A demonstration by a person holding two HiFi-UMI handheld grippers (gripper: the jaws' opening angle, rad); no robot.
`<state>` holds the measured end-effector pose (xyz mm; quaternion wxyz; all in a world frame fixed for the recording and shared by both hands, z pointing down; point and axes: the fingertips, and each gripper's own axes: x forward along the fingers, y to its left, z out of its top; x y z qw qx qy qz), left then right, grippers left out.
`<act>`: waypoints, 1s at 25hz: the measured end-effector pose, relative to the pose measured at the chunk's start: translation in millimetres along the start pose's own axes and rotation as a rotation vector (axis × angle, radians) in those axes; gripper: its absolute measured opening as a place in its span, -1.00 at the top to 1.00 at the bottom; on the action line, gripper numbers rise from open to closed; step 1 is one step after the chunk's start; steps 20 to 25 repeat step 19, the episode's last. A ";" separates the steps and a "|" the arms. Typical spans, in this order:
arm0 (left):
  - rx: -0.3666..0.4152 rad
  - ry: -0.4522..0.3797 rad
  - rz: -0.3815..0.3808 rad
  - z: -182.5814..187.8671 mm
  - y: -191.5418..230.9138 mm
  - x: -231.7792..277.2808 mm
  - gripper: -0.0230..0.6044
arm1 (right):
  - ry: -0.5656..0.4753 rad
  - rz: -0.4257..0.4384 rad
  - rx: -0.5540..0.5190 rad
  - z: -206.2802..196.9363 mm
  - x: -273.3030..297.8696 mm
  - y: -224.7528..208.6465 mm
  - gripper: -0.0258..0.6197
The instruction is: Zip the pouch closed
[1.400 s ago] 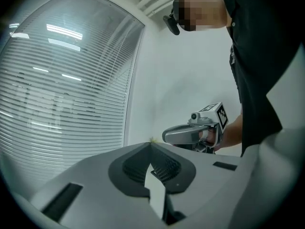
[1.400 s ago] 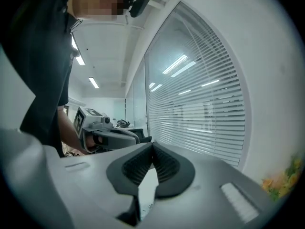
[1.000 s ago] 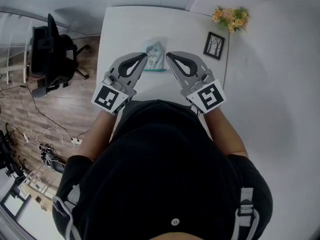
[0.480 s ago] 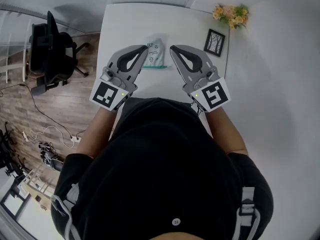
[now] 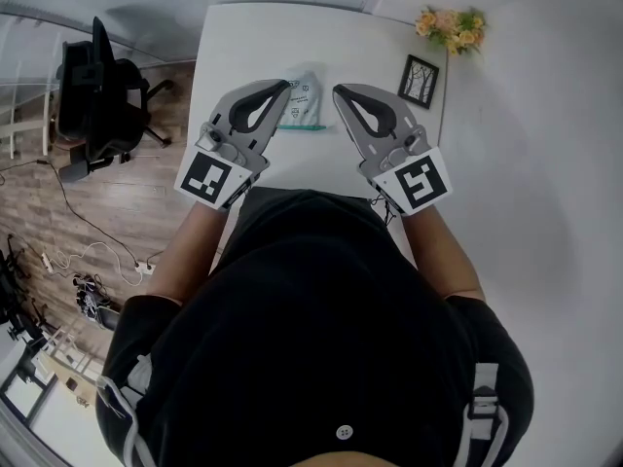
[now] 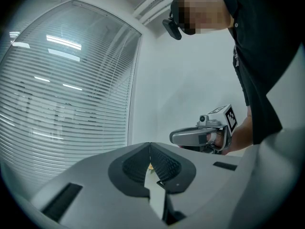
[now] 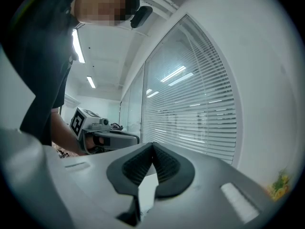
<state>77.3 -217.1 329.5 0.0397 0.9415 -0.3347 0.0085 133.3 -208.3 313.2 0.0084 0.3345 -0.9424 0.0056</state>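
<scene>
We took the white rectangular table (image 5: 243, 42) as our landmark. Off the table's left side, on the wooden floor, stood a black wheeled office chair (image 5: 97, 95).

Over the table's near half, the person in the black shirt held both tools level. The left grey two-jaw gripper with its black-and-white marker cube (image 5: 285, 86) (image 6: 149, 149) came in from the table's left. The matching right gripper (image 5: 338, 90) (image 7: 153, 147) came in from the table's right. Each gripper's own view showed its ribbed black pads pressed together at the tips with nothing caught between them (only the room beyond showed through the slit lower down).

Near the table's right edge stood a small black-framed picture of bare branches (image 5: 418, 87).

The pale, soft fabric pouch with a teal zip strip along its nearer edge (image 5: 304, 103) lay flat at the middle of the table, between the two gripper tips in the head view. We could not tell whether either tip touched it.

At the table's far right corner sat a little bunch of yellow and peach flowers (image 5: 450, 29).
</scene>
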 end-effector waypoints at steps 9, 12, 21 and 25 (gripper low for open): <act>0.011 0.000 -0.005 -0.4 -1.5 2.6 0.90 | 0.020 0.012 -0.012 -8.4 -0.4 -1.5 0.89; 0.011 0.003 -0.010 -1.3 -3.1 2.8 0.90 | 0.012 0.010 -0.005 -5.4 1.8 -0.4 0.89; 0.009 0.018 -0.018 -1.5 -8.4 5.7 0.90 | 0.043 0.026 -0.023 -9.9 1.3 1.7 0.89; 0.009 0.018 -0.018 -1.5 -8.4 5.7 0.90 | 0.043 0.026 -0.023 -9.9 1.3 1.7 0.89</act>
